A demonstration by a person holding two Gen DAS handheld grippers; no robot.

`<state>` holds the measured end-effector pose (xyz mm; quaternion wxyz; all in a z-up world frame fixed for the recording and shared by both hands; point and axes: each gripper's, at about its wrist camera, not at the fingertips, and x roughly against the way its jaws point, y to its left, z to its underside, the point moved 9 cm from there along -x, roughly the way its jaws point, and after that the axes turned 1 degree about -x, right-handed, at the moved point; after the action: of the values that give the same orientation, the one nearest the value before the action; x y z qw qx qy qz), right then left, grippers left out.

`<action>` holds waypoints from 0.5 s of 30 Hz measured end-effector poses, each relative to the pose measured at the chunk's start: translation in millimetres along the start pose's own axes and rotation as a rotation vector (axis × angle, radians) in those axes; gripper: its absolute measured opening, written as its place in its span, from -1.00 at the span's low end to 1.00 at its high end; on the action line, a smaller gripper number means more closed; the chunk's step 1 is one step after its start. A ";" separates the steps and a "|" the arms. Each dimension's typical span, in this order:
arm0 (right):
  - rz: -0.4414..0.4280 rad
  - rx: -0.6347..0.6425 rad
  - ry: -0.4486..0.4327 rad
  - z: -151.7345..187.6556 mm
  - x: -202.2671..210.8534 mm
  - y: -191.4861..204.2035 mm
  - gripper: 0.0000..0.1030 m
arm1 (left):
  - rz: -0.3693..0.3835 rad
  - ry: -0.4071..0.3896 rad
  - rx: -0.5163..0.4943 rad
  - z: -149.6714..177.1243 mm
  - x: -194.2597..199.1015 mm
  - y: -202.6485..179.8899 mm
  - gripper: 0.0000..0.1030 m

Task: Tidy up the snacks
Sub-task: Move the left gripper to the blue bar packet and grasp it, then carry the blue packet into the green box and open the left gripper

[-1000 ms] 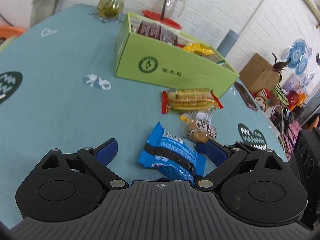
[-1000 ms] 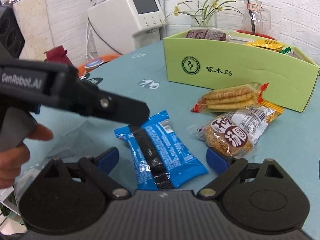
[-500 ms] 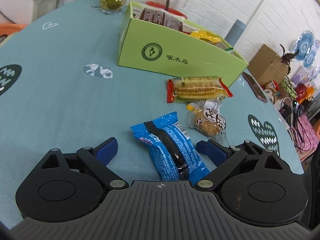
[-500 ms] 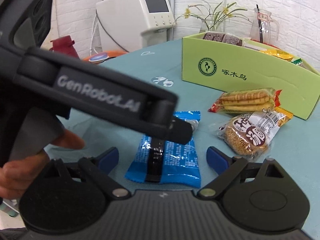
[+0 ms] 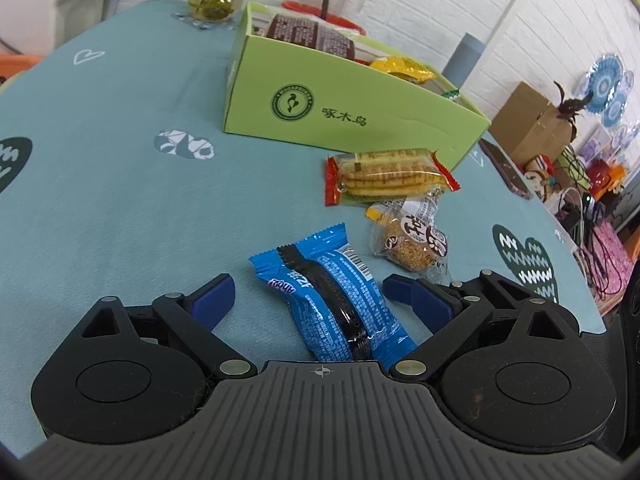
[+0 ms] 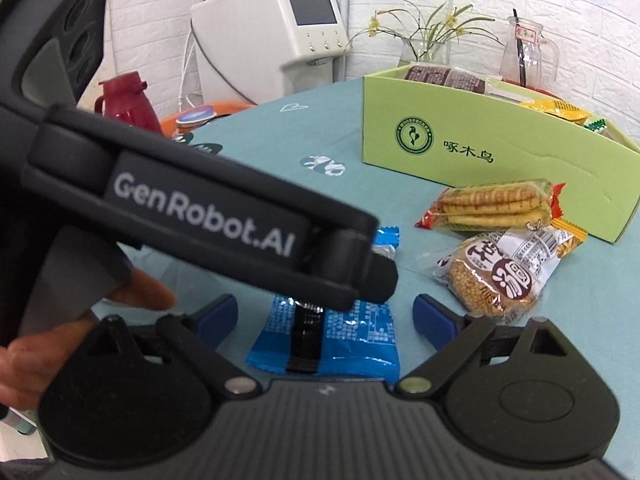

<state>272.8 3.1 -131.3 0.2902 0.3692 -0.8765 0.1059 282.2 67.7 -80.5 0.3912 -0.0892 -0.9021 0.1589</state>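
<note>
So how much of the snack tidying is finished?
Partly done: the green cardboard box already holds a brown packet and a yellow packet. The left gripper, jaws just closing, straddles the blue cookie wrapper, not yet gripping. The red-ended biscuit pack and round clear-wrapped cake remain.

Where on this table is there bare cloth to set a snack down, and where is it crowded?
Bare: the wide cloth left of the green box and blue pack, around the small printed patch. Crowded: the strip in front of the box, where the biscuit pack and round cake touch, and between both open grippers, around the blue pack.
</note>
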 end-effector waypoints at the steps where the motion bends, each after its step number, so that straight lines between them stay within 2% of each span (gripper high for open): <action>1: 0.006 0.007 -0.008 -0.2 -1.2 1.4 0.78 | 0.016 -0.002 -0.026 1.5 -0.7 -5.0 0.06; 2: 0.007 0.004 -0.025 -0.3 1.6 0.7 0.56 | 0.039 0.002 -0.044 3.9 -1.8 -10.1 -0.35; 3: -0.004 -0.022 -0.034 -0.6 4.7 -0.5 0.34 | 0.053 0.001 -0.048 6.8 -2.7 -14.8 -0.40; 4: 0.003 -0.021 -0.035 0.1 6.5 -1.5 0.33 | 0.044 -0.006 -0.051 7.9 -2.8 -16.3 -0.47; 9: 0.022 -0.040 -0.057 -6.8 18.7 -10.9 0.30 | 0.087 -0.009 -0.023 -4.8 -2.3 -26.4 -0.53; 11: 0.044 -0.030 -0.092 -20.8 26.2 -18.9 0.31 | 0.100 -0.040 -0.041 -22.0 1.1 -35.7 -0.53; 15: 0.079 0.004 -0.186 -64.7 38.4 -44.4 0.31 | 0.120 -0.114 -0.079 -77.9 6.7 -56.6 -0.53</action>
<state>310.6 -24.8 -57.7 0.2026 0.3434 -0.9132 0.0844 332.7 33.6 -5.7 0.3251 -0.1491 -0.9215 0.1513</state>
